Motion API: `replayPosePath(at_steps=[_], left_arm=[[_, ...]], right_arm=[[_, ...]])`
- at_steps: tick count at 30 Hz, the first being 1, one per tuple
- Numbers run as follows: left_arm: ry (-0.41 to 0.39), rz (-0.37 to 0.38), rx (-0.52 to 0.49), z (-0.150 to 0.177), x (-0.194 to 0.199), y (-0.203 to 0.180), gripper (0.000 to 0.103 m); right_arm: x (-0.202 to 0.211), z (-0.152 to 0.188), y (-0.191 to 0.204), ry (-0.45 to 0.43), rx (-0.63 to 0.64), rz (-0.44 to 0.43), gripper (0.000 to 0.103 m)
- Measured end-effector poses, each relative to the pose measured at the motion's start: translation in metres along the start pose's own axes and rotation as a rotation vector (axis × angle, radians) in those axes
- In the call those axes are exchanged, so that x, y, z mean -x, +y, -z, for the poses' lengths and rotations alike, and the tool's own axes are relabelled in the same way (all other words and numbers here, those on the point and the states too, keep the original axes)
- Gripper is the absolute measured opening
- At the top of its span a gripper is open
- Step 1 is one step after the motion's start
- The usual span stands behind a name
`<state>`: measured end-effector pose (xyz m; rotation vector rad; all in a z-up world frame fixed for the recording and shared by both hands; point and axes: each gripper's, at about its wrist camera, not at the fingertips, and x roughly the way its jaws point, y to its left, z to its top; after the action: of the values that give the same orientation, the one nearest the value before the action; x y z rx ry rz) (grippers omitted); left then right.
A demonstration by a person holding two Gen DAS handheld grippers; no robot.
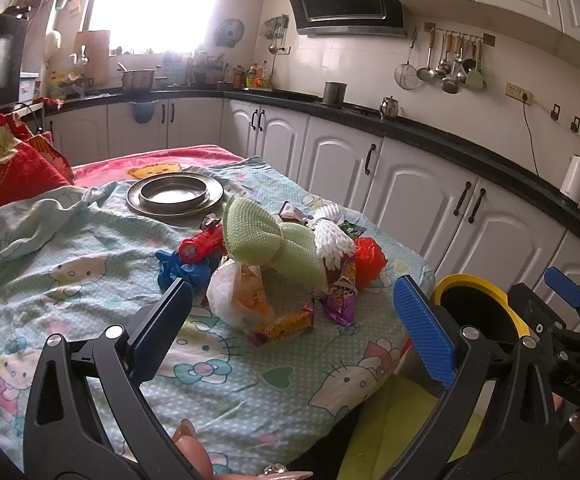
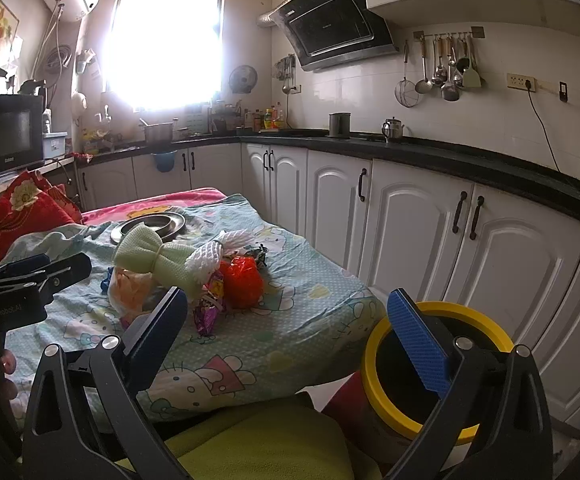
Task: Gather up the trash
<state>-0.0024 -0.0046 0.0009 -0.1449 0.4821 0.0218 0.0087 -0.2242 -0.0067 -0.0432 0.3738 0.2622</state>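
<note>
Both the left gripper [image 1: 290, 320] and right gripper [image 2: 286, 332] hover empty with jaws apart, so someone should probably pinch one crinkly purple snack wrapper [image 1: 340, 296] off the cartoon-print bedsheet [image 1: 90, 280] heap, then carry it over to the yellow-rimmed bin [image 2: 374, 356] just beside the bed.

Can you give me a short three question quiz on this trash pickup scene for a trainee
1. True or false: the left hand-held gripper is shut on a wrapper.
2. Multiple choice: where does the yellow-rimmed bin stand? A) on the bedspread B) off the table's edge, on the cabinet side C) on the black counter
3. Fill in: the metal plate lies on the ____ side of the trash pile, toward the window.

Key:
1. False. Its jaws stand open with nothing between them; the right hand-held gripper is open too.
2. B
3. far
</note>
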Motion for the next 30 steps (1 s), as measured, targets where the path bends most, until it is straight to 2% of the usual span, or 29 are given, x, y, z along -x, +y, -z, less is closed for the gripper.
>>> replayPosePath(at_steps=[30], left_arm=[[0.003,0.001,0.005,0.0015,0.0017,-0.0014,0.092]], right_arm=[[-0.0031,0.0025,-0.0009,0.008,-0.001,-0.002,0.097]])
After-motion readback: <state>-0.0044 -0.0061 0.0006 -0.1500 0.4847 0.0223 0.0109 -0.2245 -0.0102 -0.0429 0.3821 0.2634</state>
